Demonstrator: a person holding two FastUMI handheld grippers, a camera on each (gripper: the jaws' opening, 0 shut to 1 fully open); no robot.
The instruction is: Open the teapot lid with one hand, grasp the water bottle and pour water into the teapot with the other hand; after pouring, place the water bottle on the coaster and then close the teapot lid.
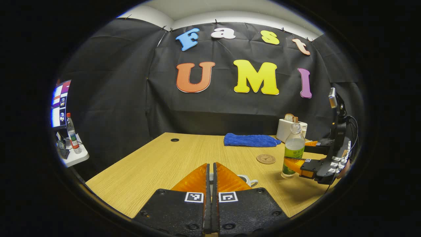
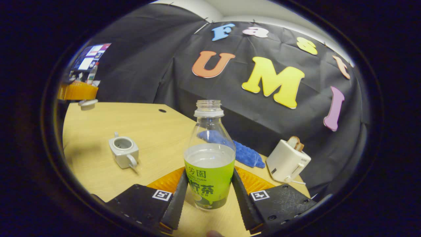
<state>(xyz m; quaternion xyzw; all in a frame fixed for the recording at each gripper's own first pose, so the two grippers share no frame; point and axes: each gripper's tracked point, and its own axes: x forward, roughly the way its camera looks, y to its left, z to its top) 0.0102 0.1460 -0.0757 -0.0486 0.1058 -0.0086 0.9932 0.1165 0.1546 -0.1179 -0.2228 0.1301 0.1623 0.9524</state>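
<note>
**Water bottle: orientation.** The water bottle (image 2: 210, 164) stands upright on the surface (image 1: 154, 164). Its long axis is vertical and its open neck points up. No cap is fitted.

**Water bottle: appearance.** The body is clear plastic with a ribbed screw neck and a white collar ring. A green label wraps the lower half. The liquid level sits at about the top edge of the label, and the upper part is clear.

**Water bottle: position relative to the tongs.** The right tongs (image 2: 210, 171) close on the bottle at label height, with one finger against each side of it. In the left gripper view, the bottle stands on the right part of the surface. There the fingers reach it from the right, and the base rests on the wood. A round coaster (image 1: 266, 159) lies just to the left of the bottle, apart from it.

**Teapot.** The pale teapot (image 2: 123, 151) sits on the surface to the left of the bottle, well apart from it. Its top is open, and its handle faces the right gripper view's camera.

**Left tongs.** The left tongs (image 1: 210, 168) are pressed together with a thin slit between the fingers. In the right gripper view, the white lid (image 2: 88, 103) hangs directly under their tips, near the far left edge of the surface. From the left gripper view, part of the teapot shows just behind the right-hand finger.

**Other items.** A blue cloth (image 1: 251, 140) lies at the rear of the surface. A white toaster (image 1: 291, 130) holding a slice of bread stands beside it, behind the bottle.
</note>
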